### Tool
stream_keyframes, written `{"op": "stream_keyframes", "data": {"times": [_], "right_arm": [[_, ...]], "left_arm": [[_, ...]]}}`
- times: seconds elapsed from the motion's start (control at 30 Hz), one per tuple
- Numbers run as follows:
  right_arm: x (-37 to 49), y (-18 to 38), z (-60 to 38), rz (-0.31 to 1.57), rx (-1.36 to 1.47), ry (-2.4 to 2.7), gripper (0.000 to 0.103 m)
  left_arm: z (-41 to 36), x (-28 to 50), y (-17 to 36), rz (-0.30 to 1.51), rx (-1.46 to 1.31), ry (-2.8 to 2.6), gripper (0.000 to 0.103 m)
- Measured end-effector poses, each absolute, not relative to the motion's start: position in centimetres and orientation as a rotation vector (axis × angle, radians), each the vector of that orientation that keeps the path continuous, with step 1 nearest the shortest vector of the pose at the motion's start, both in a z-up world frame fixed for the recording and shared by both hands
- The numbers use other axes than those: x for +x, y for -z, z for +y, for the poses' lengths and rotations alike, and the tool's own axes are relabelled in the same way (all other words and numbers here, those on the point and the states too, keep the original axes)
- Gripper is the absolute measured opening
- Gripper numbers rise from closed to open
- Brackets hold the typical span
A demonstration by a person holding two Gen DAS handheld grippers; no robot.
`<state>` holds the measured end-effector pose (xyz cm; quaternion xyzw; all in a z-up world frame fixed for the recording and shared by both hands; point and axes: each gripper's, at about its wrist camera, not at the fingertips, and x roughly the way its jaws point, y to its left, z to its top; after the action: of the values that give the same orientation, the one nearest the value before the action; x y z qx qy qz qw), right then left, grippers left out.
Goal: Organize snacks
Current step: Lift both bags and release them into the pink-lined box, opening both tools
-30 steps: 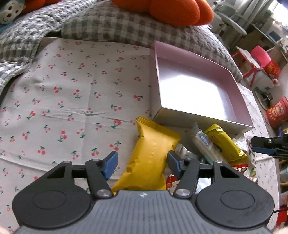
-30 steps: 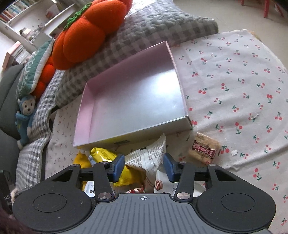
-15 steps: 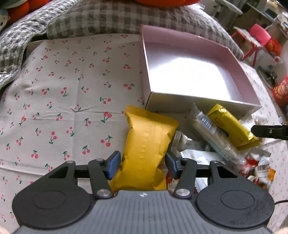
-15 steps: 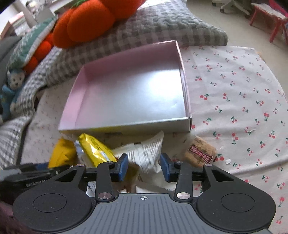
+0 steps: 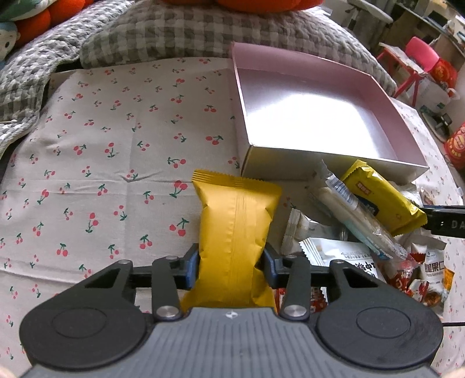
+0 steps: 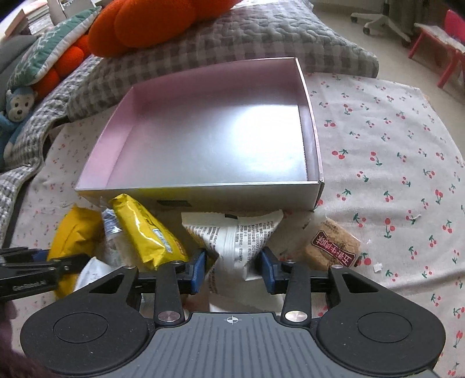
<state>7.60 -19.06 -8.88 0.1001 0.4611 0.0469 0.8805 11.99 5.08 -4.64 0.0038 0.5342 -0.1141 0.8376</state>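
A plain yellow snack packet (image 5: 235, 229) lies on the cherry-print cloth (image 5: 101, 145), just left of the empty pink box (image 5: 305, 62). My left gripper (image 5: 231, 267) is closing its jaws on the packet's near end, and both blue pads dent its sides. In the right wrist view my right gripper (image 6: 232, 270) is shut on a white packet with black print (image 6: 235, 235) in front of the box's near wall (image 6: 203, 193). The yellow packet (image 6: 75, 232) and the left gripper's fingers (image 6: 37, 273) show at the left of that view.
Loose snacks lie before the box: a yellow bar packet (image 5: 380, 197), a long clear packet (image 5: 348, 215), small packets (image 5: 421, 276), a brown biscuit (image 6: 334, 244). A grey checked blanket (image 5: 203, 35), an orange plush (image 6: 151, 20) and a monkey toy (image 6: 17, 107) lie behind.
The left jaws have narrowed from well apart until the pads press on the yellow packet. The right gripper has rolled, come closer to the box front and pinched the white packet.
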Motion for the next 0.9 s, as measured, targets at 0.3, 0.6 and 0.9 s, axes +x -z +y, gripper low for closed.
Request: {"op": "stream_keyframes", "data": {"times": [0.3,0.6,0.9], "right_arm": [[7.2,7.6,-19.1,0.929,0.231,-0.112,0.032],[6.3,5.1,-20.3,0.883,0.296,-0.127,0.031],[6.5,2.2,-22.2,0.771,0.39,-0.115,0.031]], "left_arm": [[5.5,11.3,2.8,1.068,-0.022,0.244,0.038],[6.1,11.2,1.0,1.018,-0.068,0.231,0.037],[4.6,12.2,-1.2,0.907,-0.154,0.237,0.037]]}}
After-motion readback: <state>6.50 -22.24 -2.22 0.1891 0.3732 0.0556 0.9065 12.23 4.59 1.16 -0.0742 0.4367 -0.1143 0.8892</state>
